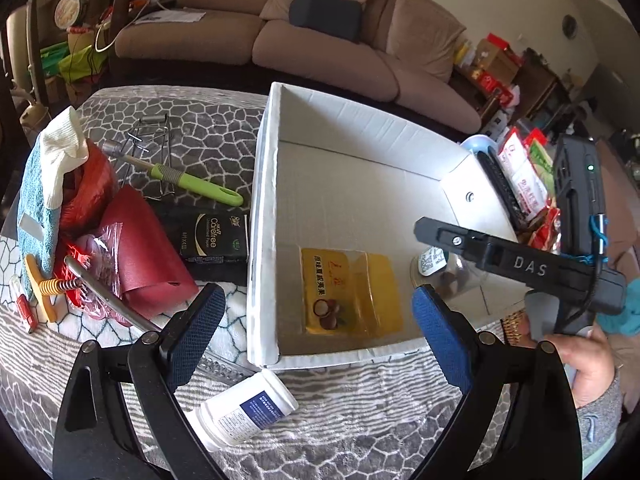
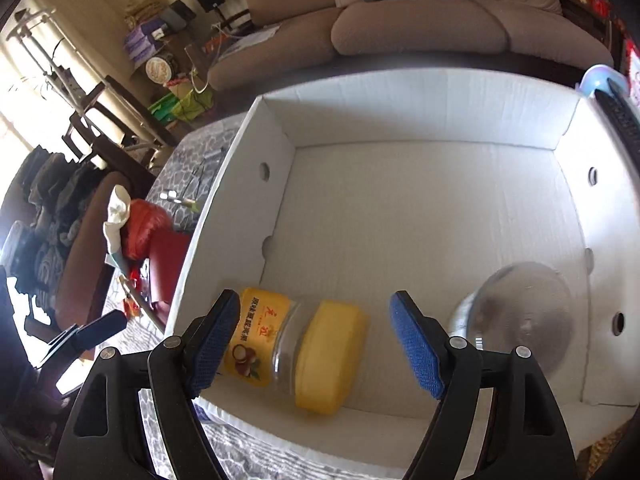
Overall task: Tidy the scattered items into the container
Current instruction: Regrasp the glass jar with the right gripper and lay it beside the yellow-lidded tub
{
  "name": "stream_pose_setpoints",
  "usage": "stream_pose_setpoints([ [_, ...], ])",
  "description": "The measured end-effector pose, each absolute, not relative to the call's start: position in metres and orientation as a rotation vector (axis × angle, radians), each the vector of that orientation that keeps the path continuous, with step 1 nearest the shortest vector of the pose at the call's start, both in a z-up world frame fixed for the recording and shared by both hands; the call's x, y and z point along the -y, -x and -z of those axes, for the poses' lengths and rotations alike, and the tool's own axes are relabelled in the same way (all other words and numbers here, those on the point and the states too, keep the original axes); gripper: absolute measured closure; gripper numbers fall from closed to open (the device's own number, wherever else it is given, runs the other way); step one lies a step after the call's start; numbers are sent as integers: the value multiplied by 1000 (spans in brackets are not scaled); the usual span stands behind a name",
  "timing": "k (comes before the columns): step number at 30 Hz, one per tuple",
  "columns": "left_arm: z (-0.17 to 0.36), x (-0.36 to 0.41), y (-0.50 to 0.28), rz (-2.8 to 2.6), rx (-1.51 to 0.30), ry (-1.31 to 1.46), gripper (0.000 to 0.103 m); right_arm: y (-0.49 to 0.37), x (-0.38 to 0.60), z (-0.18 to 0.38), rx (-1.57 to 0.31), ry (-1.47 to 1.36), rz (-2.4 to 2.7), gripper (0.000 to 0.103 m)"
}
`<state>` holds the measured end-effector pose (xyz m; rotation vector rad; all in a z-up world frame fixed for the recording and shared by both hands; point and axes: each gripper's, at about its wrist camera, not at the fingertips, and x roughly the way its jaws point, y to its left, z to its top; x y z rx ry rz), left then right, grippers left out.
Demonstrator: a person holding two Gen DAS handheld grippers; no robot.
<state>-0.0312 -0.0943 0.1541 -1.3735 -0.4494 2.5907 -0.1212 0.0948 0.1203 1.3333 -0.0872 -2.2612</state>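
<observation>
Nearest the lens, lower frame: left gripper (image 1: pixel 316 332) and right gripper (image 2: pixel 316 344), both spread, holding nothing. Just beyond, white bottle (image 1: pixel 244 412) lies on the patterned bench (image 1: pixel 360 420). Centre: white box (image 2: pixel 224 216) containing yellow-lidded jar (image 2: pixel 296 354) and clear jar (image 2: pixel 520 320). Upper left: green-handled tool (image 1: pixel 192 182).

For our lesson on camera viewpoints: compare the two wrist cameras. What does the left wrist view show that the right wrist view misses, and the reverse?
Only the left wrist view: the white pill bottle lying on the table before the box, the green-handled tool and the black Carefree pack.

Only the right wrist view: the round holes in the box's right wall.

Both: the white cardboard box, the yellow-lidded jar inside, and a clear glass lid.
</observation>
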Motion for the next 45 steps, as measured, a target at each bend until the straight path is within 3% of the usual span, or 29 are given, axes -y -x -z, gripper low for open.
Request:
stream_pose_setpoints([
  [6, -153, 64, 40, -2570, 410, 1385, 8, 132, -137, -110, -196, -1392, 2531, 17],
  [13, -145, 30, 59, -2546, 317, 1427, 8, 141, -143, -70, -231, -1530, 2471, 13],
  [15, -145, 27, 60, -2535, 325, 1427, 8, 141, -145, -69, -209, -1527, 2475, 16],
  [20, -140, 33, 59, -2528, 339, 1436, 8, 142, -163, -72, 18, -1526, 2421, 17],
  [22, -136, 37, 58, -2520, 361, 1448, 8, 145, -177, -73, 256, -1537, 2336, 17],
  [25, -133, 42, 57, -2507, 389, 1466, 8, 149, -201, -55, 761, -1561, 2047, 16],
  [27, -132, 44, 55, -2508, 389, 1472, 8, 150, -203, -51, 827, -1595, 1979, 16],
  [32, -136, 48, 53, -2514, 381, 1468, 8, 147, -190, -74, 506, -1653, 2159, 13],
  [35, -138, 47, 54, -2511, 376, 1467, 8, 145, -179, -87, 240, -1690, 2260, 2],
  [41, -141, 43, 54, -2510, 363, 1456, 8, 147, -167, -91, -285, -1679, 2452, 3],
  [43, -141, 42, 55, -2511, 350, 1457, 8, 148, -171, -89, -317, -1660, 2475, 3],
  [45, -142, 40, 55, -2513, 337, 1454, 8, 147, -177, -90, -213, -1648, 2473, 3],
])
